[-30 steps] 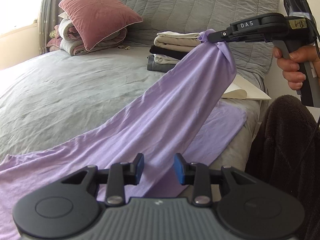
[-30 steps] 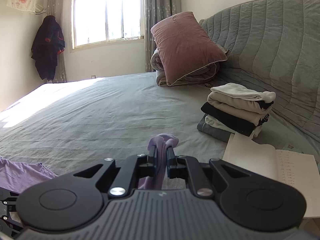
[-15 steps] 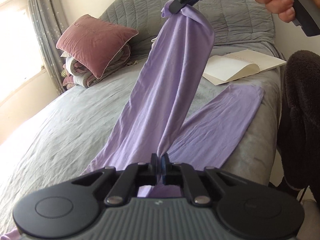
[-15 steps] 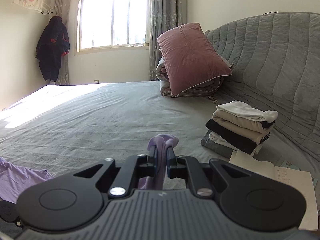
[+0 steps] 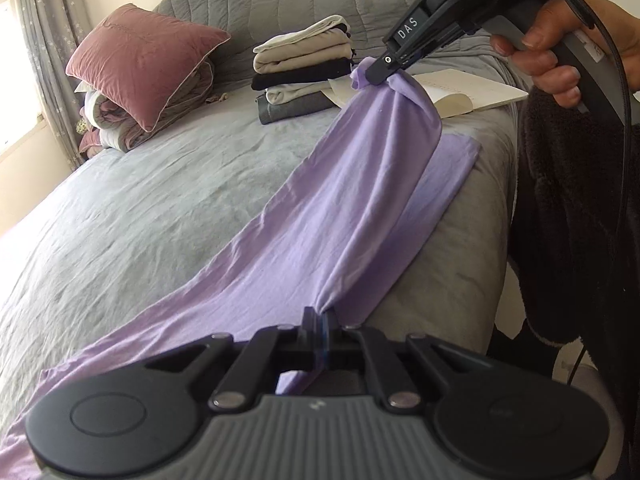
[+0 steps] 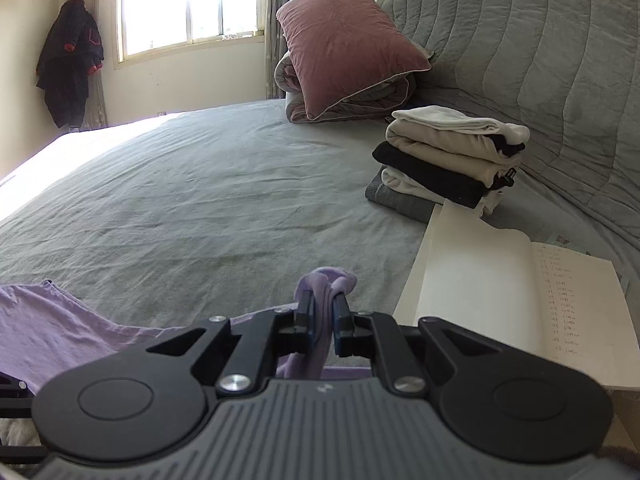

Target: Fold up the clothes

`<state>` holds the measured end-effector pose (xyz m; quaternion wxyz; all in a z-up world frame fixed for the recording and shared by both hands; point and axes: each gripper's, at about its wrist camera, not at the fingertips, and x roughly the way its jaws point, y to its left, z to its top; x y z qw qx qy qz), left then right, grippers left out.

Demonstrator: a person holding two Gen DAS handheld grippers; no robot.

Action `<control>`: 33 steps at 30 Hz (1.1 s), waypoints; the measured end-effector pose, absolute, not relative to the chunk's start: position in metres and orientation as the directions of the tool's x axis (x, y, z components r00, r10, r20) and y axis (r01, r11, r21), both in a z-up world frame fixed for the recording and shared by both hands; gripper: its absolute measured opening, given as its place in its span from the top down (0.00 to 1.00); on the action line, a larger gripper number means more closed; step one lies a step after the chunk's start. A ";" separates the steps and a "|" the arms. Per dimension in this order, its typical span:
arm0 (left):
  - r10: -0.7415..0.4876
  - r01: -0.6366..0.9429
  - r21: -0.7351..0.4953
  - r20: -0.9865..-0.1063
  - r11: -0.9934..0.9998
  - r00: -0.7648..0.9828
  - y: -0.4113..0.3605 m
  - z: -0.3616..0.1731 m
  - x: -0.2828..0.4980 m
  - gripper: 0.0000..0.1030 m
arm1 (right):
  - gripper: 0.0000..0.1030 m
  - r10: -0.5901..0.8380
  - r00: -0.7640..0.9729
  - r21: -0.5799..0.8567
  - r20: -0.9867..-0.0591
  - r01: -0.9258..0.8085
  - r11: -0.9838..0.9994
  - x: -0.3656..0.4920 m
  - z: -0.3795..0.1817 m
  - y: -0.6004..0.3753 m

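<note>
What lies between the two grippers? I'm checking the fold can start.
In the left wrist view, only the purple garment spans from left gripper to right gripper.

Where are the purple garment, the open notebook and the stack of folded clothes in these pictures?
purple garment (image 5: 352,208): left wrist view, on the stretched middle of the cloth.
open notebook (image 6: 500,288): right wrist view, on its blank left page.
stack of folded clothes (image 6: 444,148): right wrist view, on the beige piece near the top.

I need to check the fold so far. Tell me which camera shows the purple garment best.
The left wrist view. It shows the purple garment stretched from the left gripper to the right gripper, part lying on the bed. The right wrist view shows only a bunched tuft and one corner.
</note>
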<state>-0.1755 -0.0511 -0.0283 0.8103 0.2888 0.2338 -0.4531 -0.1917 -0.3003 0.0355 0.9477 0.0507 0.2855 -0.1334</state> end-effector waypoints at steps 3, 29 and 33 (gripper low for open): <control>-0.587 0.877 0.248 -0.663 0.412 0.464 -0.054 -0.035 -0.174 0.98 | 0.90 -0.228 0.764 0.019 -0.603 0.300 0.954 -0.190 0.012 -0.307; -0.598 0.823 0.043 -0.666 0.566 0.446 -0.014 -0.004 -0.121 0.55 | 0.63 -0.229 0.745 -0.052 -0.626 0.253 0.966 -0.192 0.005 -0.316; -0.518 0.721 0.028 -0.676 0.693 0.524 0.013 0.004 -0.083 0.54 | 0.63 -0.129 0.761 -0.033 -0.636 0.140 0.990 -0.168 0.010 -0.297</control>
